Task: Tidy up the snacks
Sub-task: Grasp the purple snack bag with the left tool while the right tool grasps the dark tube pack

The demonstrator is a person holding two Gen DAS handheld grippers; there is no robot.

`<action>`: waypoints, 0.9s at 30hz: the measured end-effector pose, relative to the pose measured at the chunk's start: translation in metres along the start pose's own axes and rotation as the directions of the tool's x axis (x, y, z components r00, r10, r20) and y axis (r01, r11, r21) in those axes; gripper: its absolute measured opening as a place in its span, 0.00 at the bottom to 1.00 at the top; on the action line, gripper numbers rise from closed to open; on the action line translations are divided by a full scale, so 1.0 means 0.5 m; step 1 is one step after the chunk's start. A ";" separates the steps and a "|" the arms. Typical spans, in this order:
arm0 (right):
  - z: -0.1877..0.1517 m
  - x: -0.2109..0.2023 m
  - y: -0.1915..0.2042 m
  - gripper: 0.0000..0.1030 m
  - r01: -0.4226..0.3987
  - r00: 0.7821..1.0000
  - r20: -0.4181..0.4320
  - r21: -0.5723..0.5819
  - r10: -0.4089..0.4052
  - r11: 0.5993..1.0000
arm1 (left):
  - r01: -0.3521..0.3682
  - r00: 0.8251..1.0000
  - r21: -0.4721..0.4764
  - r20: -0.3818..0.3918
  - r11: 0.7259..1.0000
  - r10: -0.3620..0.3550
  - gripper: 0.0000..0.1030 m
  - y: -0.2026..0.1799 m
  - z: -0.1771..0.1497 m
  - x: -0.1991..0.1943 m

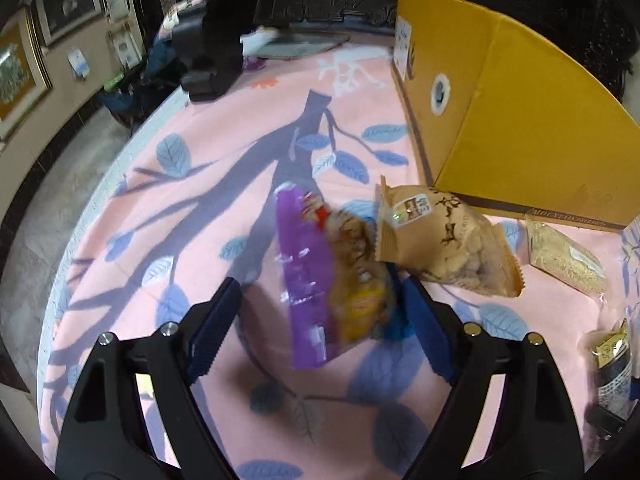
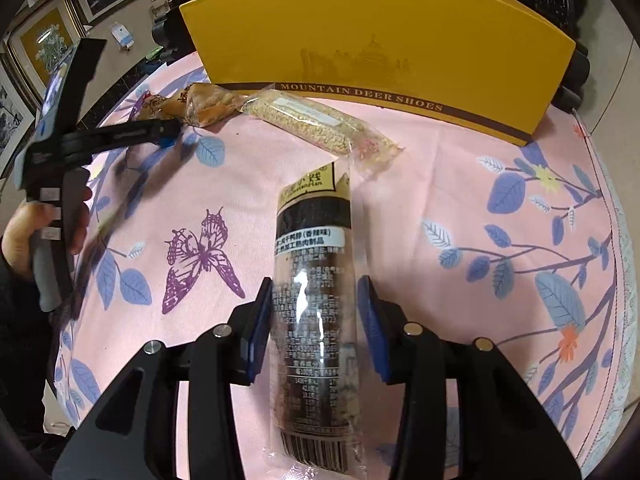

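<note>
A: What is the biggest thing here?

B: The pink cotton tablecloth, printed with blue leaves and one purple butterfly. At 12 o'clock in the right wrist view stands one yellow cardboard shoe box; its brown band reads "MOUNTAIN DEER SHOES".

A: And how many snacks do you count?

B: Four. One dark, long plastic packet with white Chinese print and a barcode lies between the fingers of the right gripper. The blue pads stand narrow, close at both sides of it, but I cannot tell if they press it. At 12 o'clock from it lies one clear, grainy sesame-like bar, just before the box.

A: And the left side?

B: The left gripper is wide open over one purple-and-yellow crinkled bag, blurred, the writing unreadable. At 2 o'clock, touching it, is one beige paper-look pouch with brush writing.
</note>
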State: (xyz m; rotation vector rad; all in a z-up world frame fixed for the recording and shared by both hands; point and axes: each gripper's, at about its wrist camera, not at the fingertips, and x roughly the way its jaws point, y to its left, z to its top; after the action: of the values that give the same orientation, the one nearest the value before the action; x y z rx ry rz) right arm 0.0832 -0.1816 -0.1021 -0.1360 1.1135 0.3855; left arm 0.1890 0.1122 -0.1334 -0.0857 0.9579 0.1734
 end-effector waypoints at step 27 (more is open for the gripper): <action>-0.109 -0.135 0.002 0.31 0.066 0.989 0.123 0.114 -0.080 0.991 | 0.312 0.948 -0.024 0.071 0.950 -0.309 0.13 -0.018 -0.181 -0.253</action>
State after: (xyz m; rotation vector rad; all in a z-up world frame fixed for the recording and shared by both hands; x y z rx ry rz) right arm 0.0109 -0.2128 -0.0655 -0.0540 0.9978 0.2628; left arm 0.0466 0.0760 -0.0816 -0.2602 0.8625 -0.0981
